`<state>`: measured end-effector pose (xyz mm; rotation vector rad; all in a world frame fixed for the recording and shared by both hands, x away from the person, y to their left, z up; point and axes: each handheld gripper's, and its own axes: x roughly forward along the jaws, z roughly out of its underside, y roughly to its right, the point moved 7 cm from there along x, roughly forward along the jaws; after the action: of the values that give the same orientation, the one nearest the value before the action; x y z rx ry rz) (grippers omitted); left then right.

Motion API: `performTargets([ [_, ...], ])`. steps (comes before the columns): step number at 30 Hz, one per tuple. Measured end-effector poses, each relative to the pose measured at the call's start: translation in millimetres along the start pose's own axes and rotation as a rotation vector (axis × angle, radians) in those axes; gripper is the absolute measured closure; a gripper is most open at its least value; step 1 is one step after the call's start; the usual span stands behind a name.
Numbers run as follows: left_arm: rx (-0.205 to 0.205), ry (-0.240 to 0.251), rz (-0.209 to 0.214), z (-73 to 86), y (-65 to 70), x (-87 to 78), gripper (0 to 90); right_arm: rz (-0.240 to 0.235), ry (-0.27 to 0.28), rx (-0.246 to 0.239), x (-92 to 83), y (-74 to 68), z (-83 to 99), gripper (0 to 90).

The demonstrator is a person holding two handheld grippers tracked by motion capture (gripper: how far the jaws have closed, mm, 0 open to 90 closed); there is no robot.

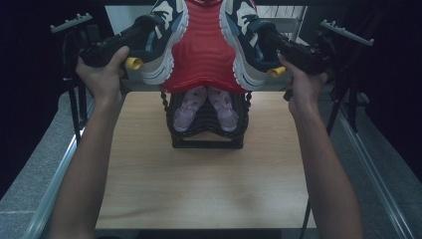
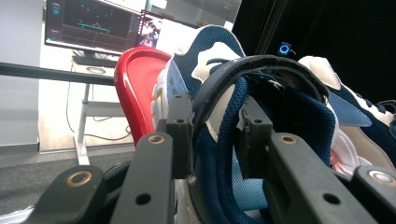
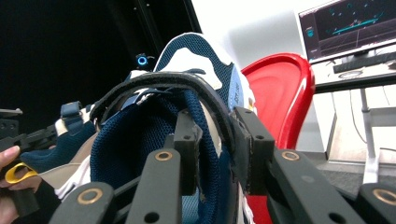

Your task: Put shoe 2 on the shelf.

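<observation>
My left gripper point(image 1: 142, 37) clamps the heel collar of the left navy sneaker point(image 1: 166, 30), my right gripper point(image 1: 266, 40) that of its mate point(image 1: 239, 30). Both are raised, toes pointing away, flanking the red tray point(image 1: 201, 55) above the black rack point(image 1: 206, 139).

two navy, white and light-blue sneakers point(image 1: 164, 40) point(image 1: 244, 40) held raised, flanking a red tray point(image 1: 204, 50) between them.

A: How are the arms posed?
B: Both forearms are extending forward, hands raised.

A: Gripper state?
B: The left gripper point(image 1: 149, 37) and right gripper point(image 1: 259, 40) are each clamping a shoe collar, one jaw inside, one outside.
</observation>
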<state>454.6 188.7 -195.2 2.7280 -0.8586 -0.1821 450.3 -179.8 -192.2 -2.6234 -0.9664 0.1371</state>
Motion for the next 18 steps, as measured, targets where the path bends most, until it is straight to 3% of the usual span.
performTargets([
  [6,0.008,0.006,0.0,-3.5,2.6,8.2,70.8,-0.005,-0.004,0.004,13.5,-6.1,-2.2,72.0],
  [18,-0.018,-0.01,0.016,-3.1,7.0,26.0,70.8,0.003,-0.014,0.025,31.9,-12.0,-7.7,71.9],
])
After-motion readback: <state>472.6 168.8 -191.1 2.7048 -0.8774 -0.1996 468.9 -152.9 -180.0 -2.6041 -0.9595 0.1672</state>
